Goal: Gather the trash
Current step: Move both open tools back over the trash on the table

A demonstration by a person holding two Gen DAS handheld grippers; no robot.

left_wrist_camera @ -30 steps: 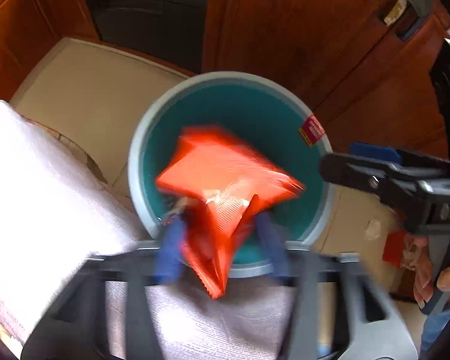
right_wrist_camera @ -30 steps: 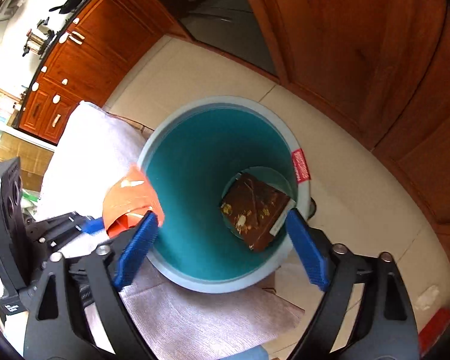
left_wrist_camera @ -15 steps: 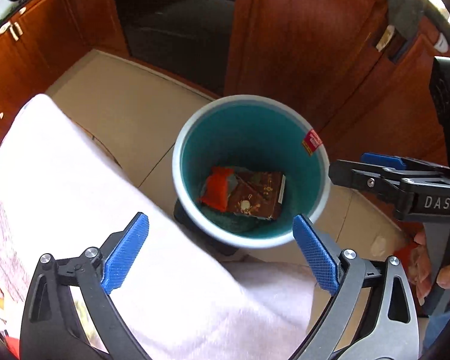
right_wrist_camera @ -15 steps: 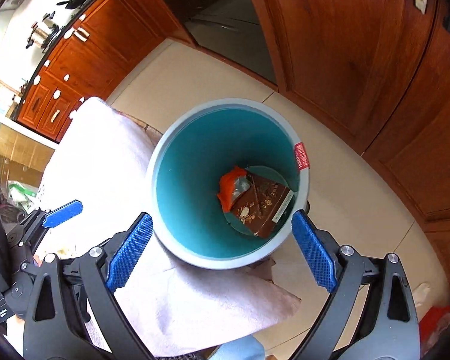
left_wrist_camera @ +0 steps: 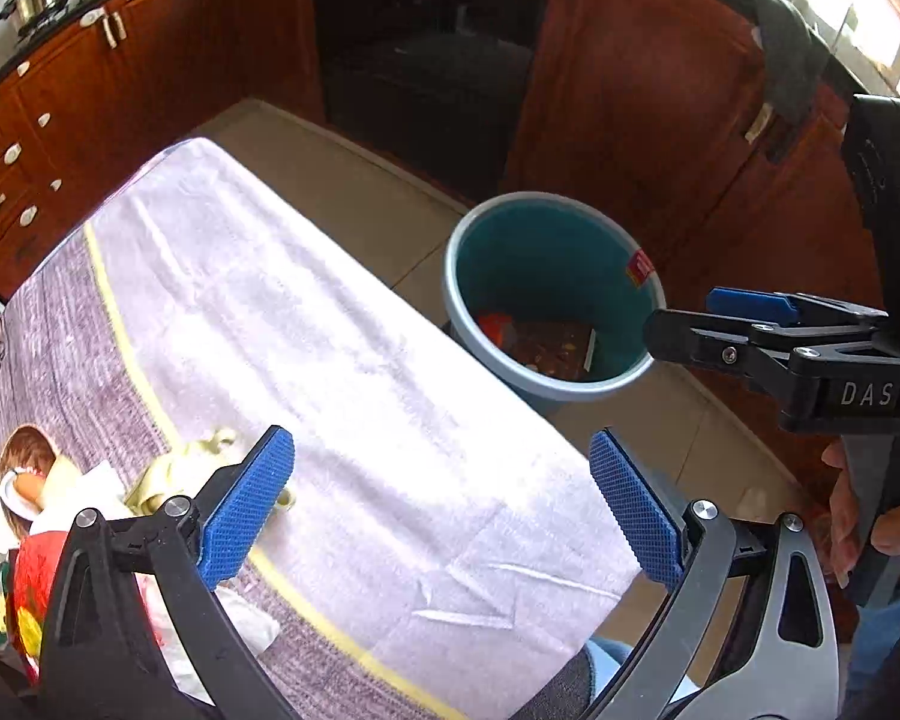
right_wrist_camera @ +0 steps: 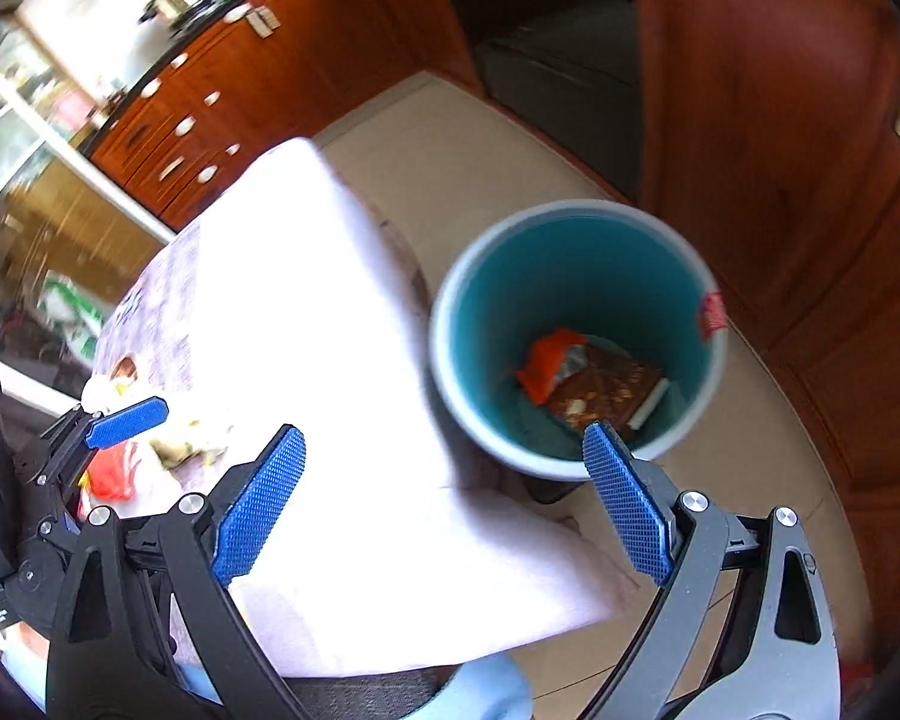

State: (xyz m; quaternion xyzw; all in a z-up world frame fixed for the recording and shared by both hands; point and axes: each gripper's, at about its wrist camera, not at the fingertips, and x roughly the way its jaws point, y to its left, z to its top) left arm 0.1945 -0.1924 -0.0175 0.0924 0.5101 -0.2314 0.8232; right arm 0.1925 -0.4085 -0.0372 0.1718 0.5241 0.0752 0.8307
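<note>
A teal bin (left_wrist_camera: 457, 276) (right_wrist_camera: 444, 312) stands on the floor beside the cloth-covered table (left_wrist_camera: 330, 360). An orange wrapper (left_wrist_camera: 494, 324) (right_wrist_camera: 545, 360) and a brown wrapper (left_wrist_camera: 555, 348) (right_wrist_camera: 606, 396) lie at its bottom. My left gripper (left_wrist_camera: 438, 450) hangs open and empty over the table's near corner, short of the bin. My right gripper (right_wrist_camera: 444, 438) is open and empty too, over the table edge next to the bin's rim. More trash lies on the table's left end: a yellowish crumpled piece (left_wrist_camera: 174, 474) (right_wrist_camera: 186, 447) and a red packet (left_wrist_camera: 36, 588) (right_wrist_camera: 111, 474).
Wooden kitchen cabinets (left_wrist_camera: 630, 90) and a dark oven (left_wrist_camera: 420, 60) ring the tiled floor (left_wrist_camera: 342, 162) behind the bin. A white cup (left_wrist_camera: 0, 504) sits by the red packet. A hand (left_wrist_camera: 870, 534) holds the right gripper's handle at the right edge.
The left jaws opened and the orange wrapper fell from them into the bin. Both grippers then rose and drew back from the bin over the table.
</note>
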